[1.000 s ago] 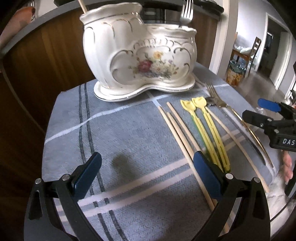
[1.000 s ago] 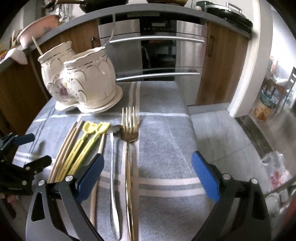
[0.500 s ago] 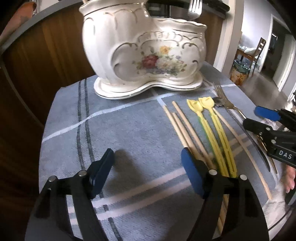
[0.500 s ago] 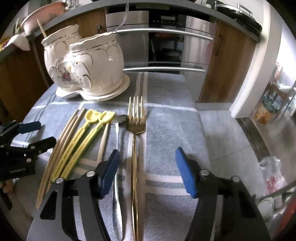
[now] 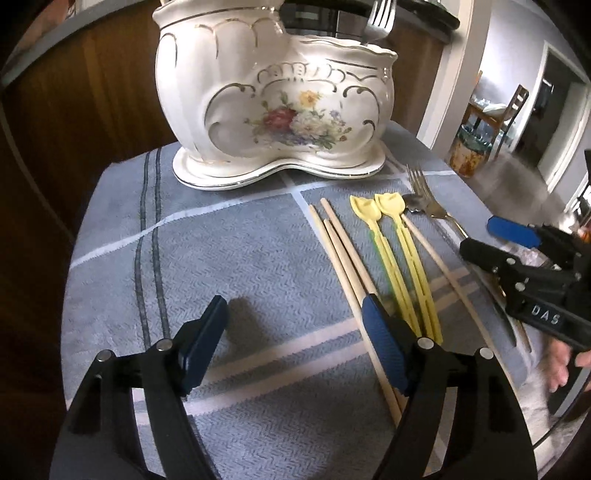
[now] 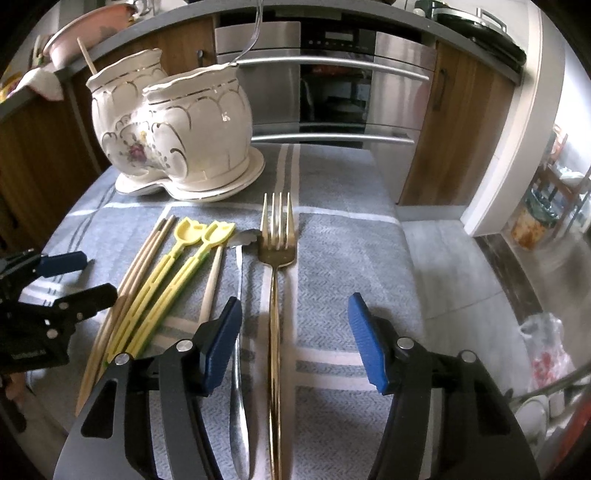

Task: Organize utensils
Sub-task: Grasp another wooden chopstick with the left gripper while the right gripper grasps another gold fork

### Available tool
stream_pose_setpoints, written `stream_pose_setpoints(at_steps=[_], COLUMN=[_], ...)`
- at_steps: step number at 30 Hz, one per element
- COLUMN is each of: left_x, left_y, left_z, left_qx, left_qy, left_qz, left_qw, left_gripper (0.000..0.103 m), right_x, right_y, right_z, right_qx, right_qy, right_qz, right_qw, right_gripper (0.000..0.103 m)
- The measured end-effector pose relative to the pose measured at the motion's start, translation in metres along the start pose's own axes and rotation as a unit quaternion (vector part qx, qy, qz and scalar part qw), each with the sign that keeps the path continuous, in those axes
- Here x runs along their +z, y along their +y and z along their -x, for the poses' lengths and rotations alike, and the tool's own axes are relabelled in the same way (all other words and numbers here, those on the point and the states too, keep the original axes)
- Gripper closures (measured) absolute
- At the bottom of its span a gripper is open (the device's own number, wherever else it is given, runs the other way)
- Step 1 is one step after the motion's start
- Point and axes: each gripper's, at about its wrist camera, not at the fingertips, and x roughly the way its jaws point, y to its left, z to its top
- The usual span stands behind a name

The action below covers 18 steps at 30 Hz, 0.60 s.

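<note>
Right tongs [image 5: 480,240] marked "DAS"; both tongs spread, pinching nothing; left tongs [image 5: 295,332].

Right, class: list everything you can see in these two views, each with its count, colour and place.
holder: 1, white with flowers and gold trim, back of the cloth
fork: 1, silver, standing in the holder
stick: 1, wooden, standing in the holder
chopsticks: 4, pale wood, flat on the cloth; three together, one past the spoons
spoons: 2, yellow, side by side among the chopsticks
gold fork: 1, flat on the cloth, tines toward the holder
silver utensil: 1, beside the gold fork; kind unclear
cloth: 1, grey-blue, striped
oven: 1, steel, behind
left gripper: black, blue pads, open, just been closing, over bare cloth
right gripper: same, open, just been closing, gold fork handle between its fingers, ungripped
</note>
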Motion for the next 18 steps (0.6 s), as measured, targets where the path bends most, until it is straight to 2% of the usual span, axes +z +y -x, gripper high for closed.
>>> stream_pose_setpoints(at_steps=[6,8,9,10,11,13,14,15,16,18], left_x=[0.001,0.003,0.005,0.006,0.007,0.008,0.009,0.010,0.011,0.013], left_y=[-0.016,-0.019,-0.020,-0.020,-0.020,-0.018,-0.016,-0.013,-0.011,-0.004], left_z=[-0.002,-0.001,0.000,0.001,0.003,0.004,0.005,0.006,0.006,0.006], left_qx=[0.036,0.030,0.027,0.021,0.015,0.004,-0.001,-0.009,-0.014,-0.030], left_qy=[-0.001,0.003,0.006,0.007,0.009,0.011,0.012,0.015,0.017,0.025], left_qz=[-0.015,-0.009,-0.012,-0.017,-0.026,-0.033,-0.034,-0.034,-0.034,-0.033], left_qw=[0.9992,0.9995,0.9995,0.9996,0.9995,0.9994,0.9994,0.9993,0.9992,0.9987], left_gripper=[0.025,0.029,0.037,0.050,0.055,0.074,0.079,0.089,0.095,0.097], right_x=[-0.001,-0.001,-0.001,-0.002,-0.001,-0.001,0.000,0.001,0.001,0.002], right_y=[0.001,0.001,0.002,0.002,0.002,0.002,0.003,0.004,0.006,0.008], right_z=[-0.004,-0.004,-0.005,-0.004,-0.005,-0.005,-0.006,-0.006,-0.007,-0.007], right_qx=[0.001,0.004,0.008,0.012,0.018,0.030,0.035,0.041,0.046,0.053], right_qy=[0.001,0.001,0.002,0.003,0.004,0.005,0.006,0.006,0.006,0.006], right_qz=[0.001,0.002,0.003,0.003,0.002,0.002,0.003,0.004,0.005,0.008], right_qw=[1.000,1.000,1.000,1.000,1.000,1.000,0.999,0.999,0.999,0.999], right_gripper=[0.042,0.045,0.046,0.049,0.052,0.059,0.063,0.065,0.071,0.078])
